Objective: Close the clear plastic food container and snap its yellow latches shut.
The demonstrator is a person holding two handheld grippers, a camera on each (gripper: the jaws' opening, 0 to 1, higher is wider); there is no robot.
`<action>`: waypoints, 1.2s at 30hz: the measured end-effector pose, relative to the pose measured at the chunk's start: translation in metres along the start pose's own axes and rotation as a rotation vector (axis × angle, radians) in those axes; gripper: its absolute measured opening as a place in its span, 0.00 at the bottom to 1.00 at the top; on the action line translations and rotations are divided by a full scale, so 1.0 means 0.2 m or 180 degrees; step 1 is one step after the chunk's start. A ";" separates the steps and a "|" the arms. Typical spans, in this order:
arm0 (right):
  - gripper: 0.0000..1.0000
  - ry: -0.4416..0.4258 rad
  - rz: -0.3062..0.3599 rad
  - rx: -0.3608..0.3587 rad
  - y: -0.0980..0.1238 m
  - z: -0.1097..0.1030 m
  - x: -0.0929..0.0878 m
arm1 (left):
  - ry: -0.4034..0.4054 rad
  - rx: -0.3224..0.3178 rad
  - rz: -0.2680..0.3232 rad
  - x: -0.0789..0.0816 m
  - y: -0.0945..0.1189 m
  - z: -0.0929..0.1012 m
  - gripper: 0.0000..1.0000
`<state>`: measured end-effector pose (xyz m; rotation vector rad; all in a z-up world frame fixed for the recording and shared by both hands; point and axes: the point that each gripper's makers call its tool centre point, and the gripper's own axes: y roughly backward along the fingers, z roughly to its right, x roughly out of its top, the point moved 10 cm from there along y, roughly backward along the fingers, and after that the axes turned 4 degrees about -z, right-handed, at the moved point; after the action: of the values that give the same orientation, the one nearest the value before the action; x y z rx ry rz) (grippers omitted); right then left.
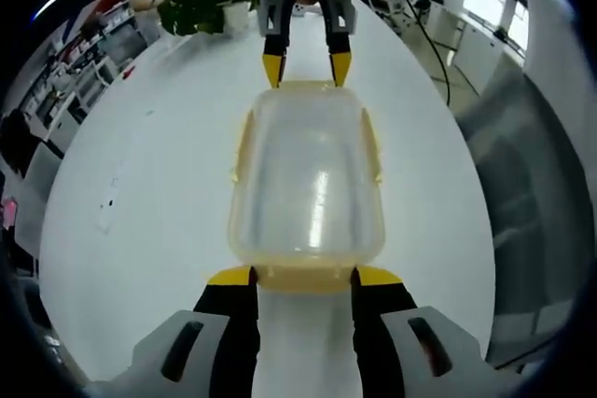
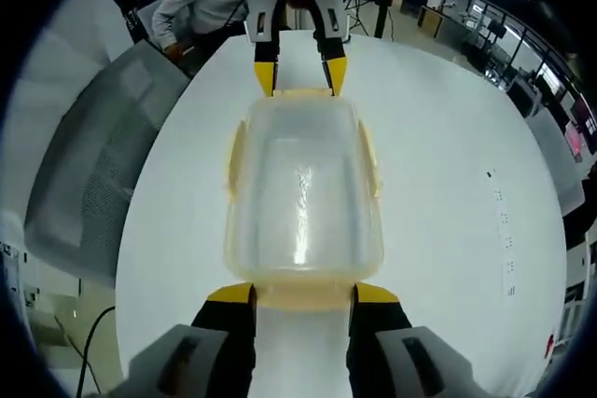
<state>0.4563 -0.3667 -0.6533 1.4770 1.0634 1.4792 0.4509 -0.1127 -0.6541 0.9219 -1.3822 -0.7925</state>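
— So, looking about half done? Lid (image 1: pixel 308 184) sitting flat on the clear container (image 2: pixel 300 202), resting mid-bench (image 1: pixel 140 184).

— Seeming so; judging the yellow latches (image 1: pixel 300 277) as not yet snapped down, though hard telling.

— And the jaws?

— Both pairs standing spread, gripping nothing. Left gripper (image 1: pixel 303 275) flanking the near end latch, tips just beside the rim; right gripper (image 2: pixel 303 293) doing likewise from the opposite end.

— Facing each other, then.

— Yes, bracketing the container lengthwise.
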 end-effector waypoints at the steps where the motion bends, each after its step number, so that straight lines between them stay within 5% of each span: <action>1: 0.36 0.0000 0.0010 -0.0001 0.00 0.00 0.00 | -0.0002 -0.0001 0.0006 0.00 0.00 0.00 0.36; 9: 0.40 -0.0085 0.0062 0.0037 0.00 -0.01 -0.02 | 0.0065 -0.0043 0.0034 -0.02 0.00 0.00 0.38; 13: 0.47 -0.0170 0.0098 0.0053 0.01 -0.03 -0.03 | 0.0118 -0.0011 0.0042 -0.04 -0.01 0.01 0.54; 23: 0.45 -0.0435 0.0179 0.0016 0.05 -0.05 -0.04 | 0.0358 0.0029 0.0110 -0.04 0.03 0.04 0.51; 36: 0.43 -0.1406 0.0544 -0.0103 0.10 -0.05 0.03 | 0.1272 0.0277 0.0357 0.03 0.09 0.04 0.48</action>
<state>0.4472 -0.3678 -0.6317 1.7992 0.6567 1.1924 0.4425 -0.1106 -0.6358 0.9986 -1.1109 -0.4353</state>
